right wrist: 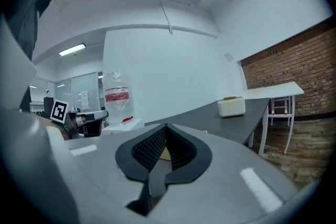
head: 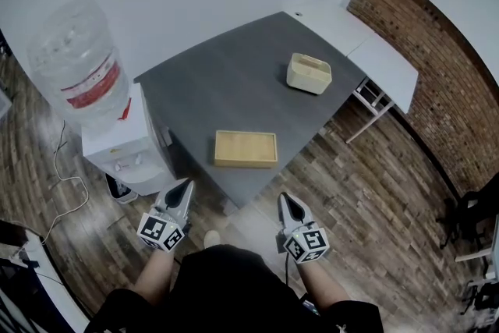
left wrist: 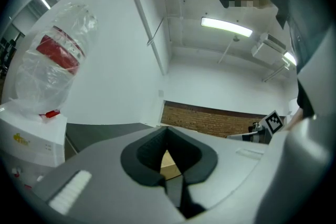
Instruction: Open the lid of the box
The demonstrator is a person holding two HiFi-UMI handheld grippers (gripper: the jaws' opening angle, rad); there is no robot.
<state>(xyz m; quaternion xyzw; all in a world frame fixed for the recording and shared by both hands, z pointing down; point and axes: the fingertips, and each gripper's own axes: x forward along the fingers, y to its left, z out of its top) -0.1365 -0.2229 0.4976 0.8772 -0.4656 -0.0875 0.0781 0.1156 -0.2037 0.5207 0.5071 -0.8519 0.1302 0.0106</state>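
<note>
A cream box with a pale lid stands on the far right part of the grey table; the right gripper view shows this box too. A flat wooden tray-like piece lies near the table's front edge. My left gripper and right gripper hover side by side in front of the table, short of its edge, both shut and holding nothing. Through the left gripper's shut tips a sliver of the wooden piece shows. The right gripper points level toward the table.
A water dispenser with a large clear bottle stands at the table's left corner. A white table adjoins on the right, against a brick wall. A cable lies on the wood floor.
</note>
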